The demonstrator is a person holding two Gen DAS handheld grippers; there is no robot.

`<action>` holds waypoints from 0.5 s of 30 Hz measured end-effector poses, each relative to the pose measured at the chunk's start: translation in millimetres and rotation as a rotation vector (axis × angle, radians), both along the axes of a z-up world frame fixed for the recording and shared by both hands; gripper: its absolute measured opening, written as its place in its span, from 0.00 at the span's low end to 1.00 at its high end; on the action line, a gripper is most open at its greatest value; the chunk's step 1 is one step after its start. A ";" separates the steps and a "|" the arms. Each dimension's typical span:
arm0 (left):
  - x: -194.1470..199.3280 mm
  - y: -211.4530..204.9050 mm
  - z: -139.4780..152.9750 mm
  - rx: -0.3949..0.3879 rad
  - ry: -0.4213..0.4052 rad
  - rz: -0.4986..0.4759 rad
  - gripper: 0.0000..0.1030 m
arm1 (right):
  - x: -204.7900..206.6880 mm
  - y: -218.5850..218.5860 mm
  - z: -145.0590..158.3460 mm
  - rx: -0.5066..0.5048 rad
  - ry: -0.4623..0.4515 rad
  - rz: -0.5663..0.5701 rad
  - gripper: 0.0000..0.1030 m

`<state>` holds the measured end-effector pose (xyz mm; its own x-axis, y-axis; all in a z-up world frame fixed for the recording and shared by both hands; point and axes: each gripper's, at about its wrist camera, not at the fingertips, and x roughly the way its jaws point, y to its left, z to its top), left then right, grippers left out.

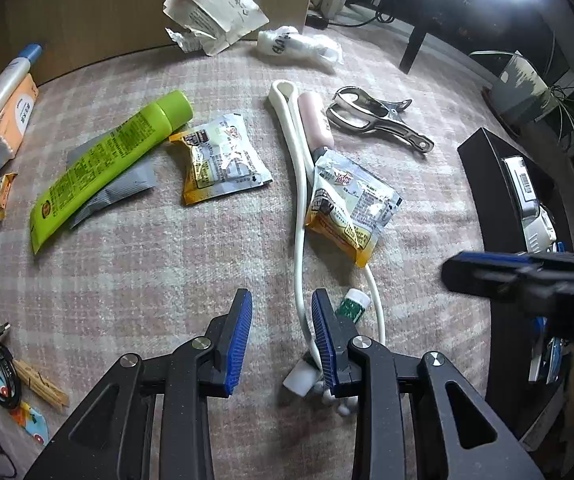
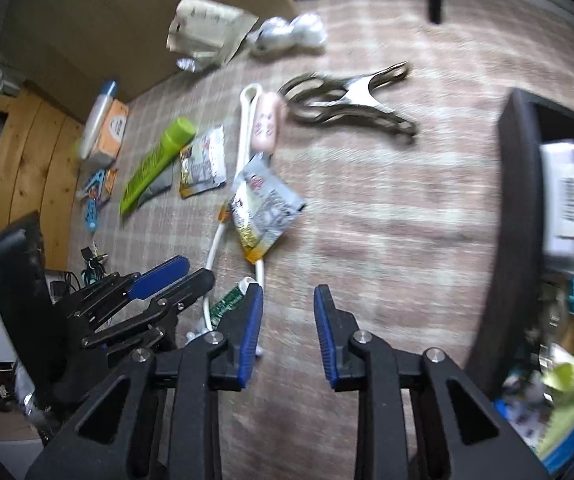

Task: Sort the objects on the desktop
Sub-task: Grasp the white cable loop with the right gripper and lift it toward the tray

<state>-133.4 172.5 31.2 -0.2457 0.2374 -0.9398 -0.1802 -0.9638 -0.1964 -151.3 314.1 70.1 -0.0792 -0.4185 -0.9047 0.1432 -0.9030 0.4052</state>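
Both our left gripper [image 1: 281, 336] and right gripper [image 2: 289, 332] hang narrow and empty; the light, crinkly snack packet [image 1: 349, 212], at one o'clock, we'd pinch by its stiff sealed edge.

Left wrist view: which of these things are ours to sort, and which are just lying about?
To sort:
green tube
two snack packets
metal clamp
white cord
small green-capped tube

Lying about:
cardboard sheet
potted plant
checked cloth

Ahead of the left tongs [image 1: 281, 336] on the desk [image 1: 167, 280], a cord [image 1: 299, 200] runs forward; a snack packet [image 1: 351, 208] lies on it, a tube [image 1: 111, 168] far left, a metal clip [image 1: 375, 118] beyond right.
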 end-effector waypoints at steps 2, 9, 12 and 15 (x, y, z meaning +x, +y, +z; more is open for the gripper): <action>-2.9 1.0 -1.5 0.005 -0.005 0.002 0.27 | -3.5 -7.5 -7.8 0.004 -0.016 0.005 0.22; -8.3 3.4 -9.5 0.026 -0.029 0.002 0.24 | -9.5 -16.1 -29.9 -0.014 -0.074 0.004 0.22; -7.7 3.8 -9.5 0.032 -0.026 0.000 0.24 | -8.4 -15.9 -33.1 -0.021 -0.084 0.007 0.22; -7.8 5.0 -9.4 0.035 -0.028 0.002 0.21 | -6.5 -17.9 -34.0 -0.031 -0.082 0.011 0.17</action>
